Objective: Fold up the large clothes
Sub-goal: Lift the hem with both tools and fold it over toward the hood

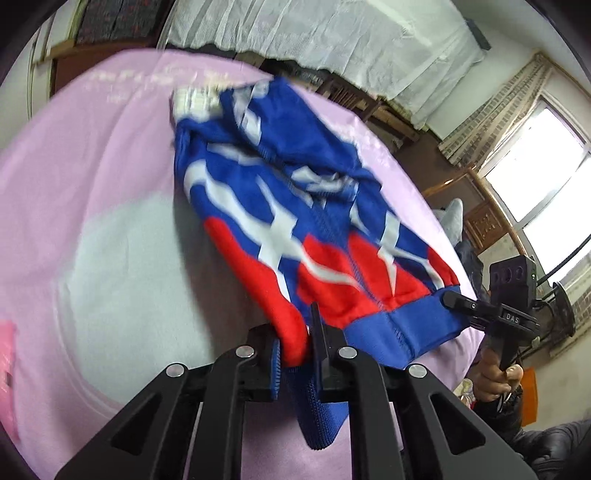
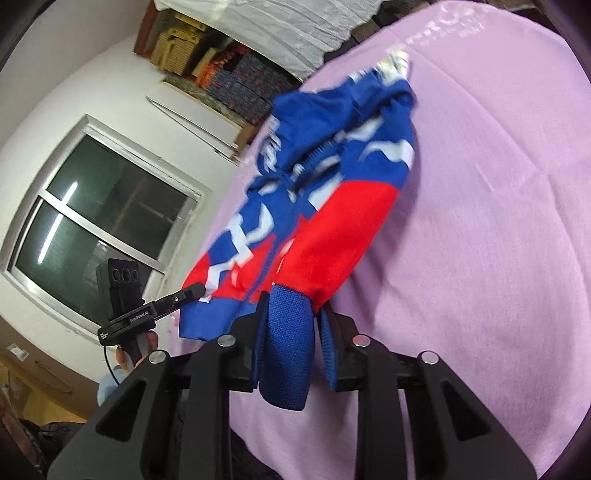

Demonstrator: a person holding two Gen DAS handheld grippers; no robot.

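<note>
A blue, red and white zip jacket (image 1: 295, 206) (image 2: 332, 206) lies rumpled on a pink sheet (image 1: 92, 166) (image 2: 480, 221), its near end lifted. In the left wrist view, my left gripper (image 1: 295, 332) is shut on a red sleeve end with a blue ribbed cuff hanging below. My right gripper (image 1: 456, 300) pinches the blue hem corner at the right. In the right wrist view, my right gripper (image 2: 291, 302) is shut on a blue ribbed cuff and red cloth, and the left gripper (image 2: 197, 290) grips the hem at the left. The jacket's far end is bunched and blurred.
The pink sheet spreads wide around the jacket. White lace cloth (image 1: 314, 33) hangs behind the bed. A bright window (image 1: 535, 184) and wooden furniture (image 1: 484, 221) stand at the right. A dark window (image 2: 110, 214) and stacked boxes (image 2: 221, 66) are on the other side. A hand (image 1: 495, 376) holds the right gripper.
</note>
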